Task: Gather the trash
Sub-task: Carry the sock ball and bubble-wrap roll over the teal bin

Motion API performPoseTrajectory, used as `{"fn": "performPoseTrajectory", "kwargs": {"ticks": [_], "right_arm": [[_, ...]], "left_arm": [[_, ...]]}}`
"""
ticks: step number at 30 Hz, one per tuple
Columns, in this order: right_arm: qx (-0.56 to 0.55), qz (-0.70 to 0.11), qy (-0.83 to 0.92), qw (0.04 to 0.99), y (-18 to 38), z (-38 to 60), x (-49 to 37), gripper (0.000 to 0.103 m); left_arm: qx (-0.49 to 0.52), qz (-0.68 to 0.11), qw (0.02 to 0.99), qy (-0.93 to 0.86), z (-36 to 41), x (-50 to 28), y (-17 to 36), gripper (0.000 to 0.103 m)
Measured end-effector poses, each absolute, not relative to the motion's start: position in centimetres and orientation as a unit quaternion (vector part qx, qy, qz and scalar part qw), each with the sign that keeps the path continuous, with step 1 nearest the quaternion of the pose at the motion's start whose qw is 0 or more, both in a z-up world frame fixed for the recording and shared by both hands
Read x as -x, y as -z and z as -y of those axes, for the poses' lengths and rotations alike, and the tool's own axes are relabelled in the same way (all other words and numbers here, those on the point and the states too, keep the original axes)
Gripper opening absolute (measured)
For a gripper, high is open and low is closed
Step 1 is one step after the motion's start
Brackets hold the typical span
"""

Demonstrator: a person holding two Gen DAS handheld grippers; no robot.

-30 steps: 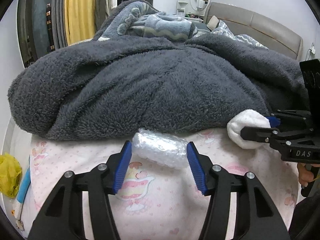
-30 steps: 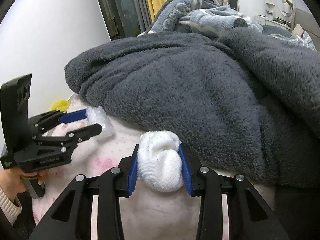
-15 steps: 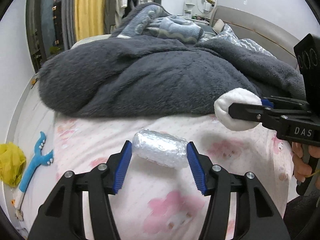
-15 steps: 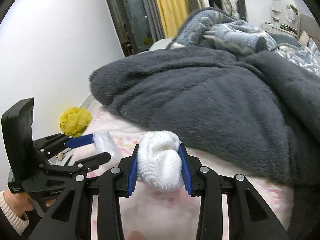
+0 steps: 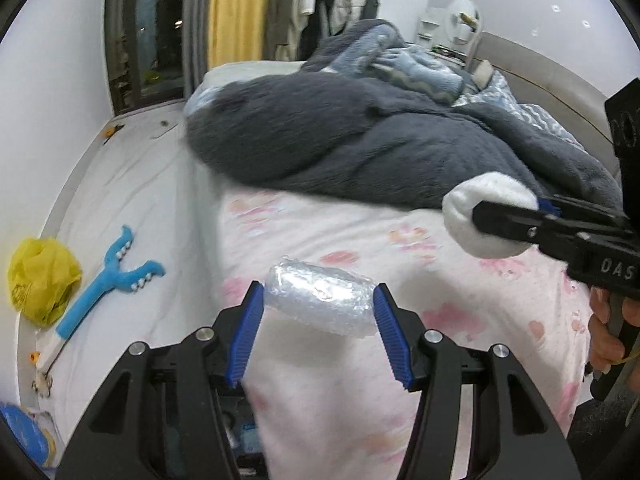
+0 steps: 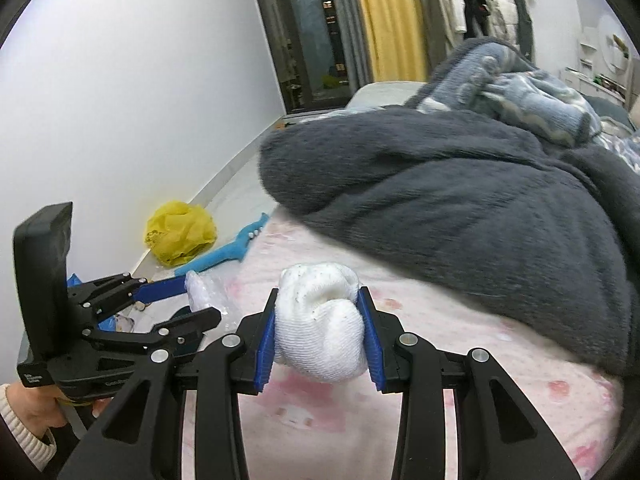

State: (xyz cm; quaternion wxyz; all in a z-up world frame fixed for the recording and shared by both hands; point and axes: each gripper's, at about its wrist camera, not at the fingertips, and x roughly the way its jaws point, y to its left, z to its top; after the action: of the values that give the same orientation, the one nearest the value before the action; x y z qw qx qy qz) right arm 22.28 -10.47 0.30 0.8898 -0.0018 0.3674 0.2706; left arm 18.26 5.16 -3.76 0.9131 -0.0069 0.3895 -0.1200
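Left tongs (image 5: 319, 312) pinching a clear crumpled plastic wad (image 5: 320, 298), held above the pink-print bed sheet (image 5: 460, 280). Right tongs (image 6: 319, 334) clamped on a balled white sock (image 6: 320, 328), at 3 o'clock in the left view. Grey fleece blanket (image 5: 360, 148) at 12; yellow bag (image 5: 40, 280) on the floor at 9.

Dark grey fleece blanket (image 5: 360, 148) heaped on bed w/ pink-print sheet (image 5: 320, 232), blue patterned blanket (image 6: 520, 88) behind it, blue forked tool (image 5: 108, 276) on floor, yellow curtain (image 5: 236, 12) by window
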Motion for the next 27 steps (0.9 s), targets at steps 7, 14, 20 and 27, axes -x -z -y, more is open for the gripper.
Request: {"fn": "performPoseTrajectory", "kwargs": {"ticks": [7, 14, 20, 27], "right_arm": [[0.006, -0.361, -0.294, 0.885, -0.9, 6.5, -22.3, 0.038], [0.011, -0.359, -0.318, 0.877, -1.1, 2.5, -22.1, 0.038], [0.025, -0.363, -0.341, 0.867, -0.7, -1.1, -21.5, 0.038], [0.049, -0.376, -0.365, 0.850, 0.7, -5.4, -20.7, 0.038]], "left_arm": [[0.037, -0.435, 0.896, 0.075, -10.1, -18.0, 6.1, 0.059], [0.060, -0.484, 0.872, 0.035, -14.9, -17.3, 8.9, 0.059], [0.073, -0.521, 0.851, 0.010, -18.1, -16.2, 10.9, 0.059], [0.100, -0.577, 0.811, -0.007, -21.6, -15.4, 13.0, 0.059]]}}
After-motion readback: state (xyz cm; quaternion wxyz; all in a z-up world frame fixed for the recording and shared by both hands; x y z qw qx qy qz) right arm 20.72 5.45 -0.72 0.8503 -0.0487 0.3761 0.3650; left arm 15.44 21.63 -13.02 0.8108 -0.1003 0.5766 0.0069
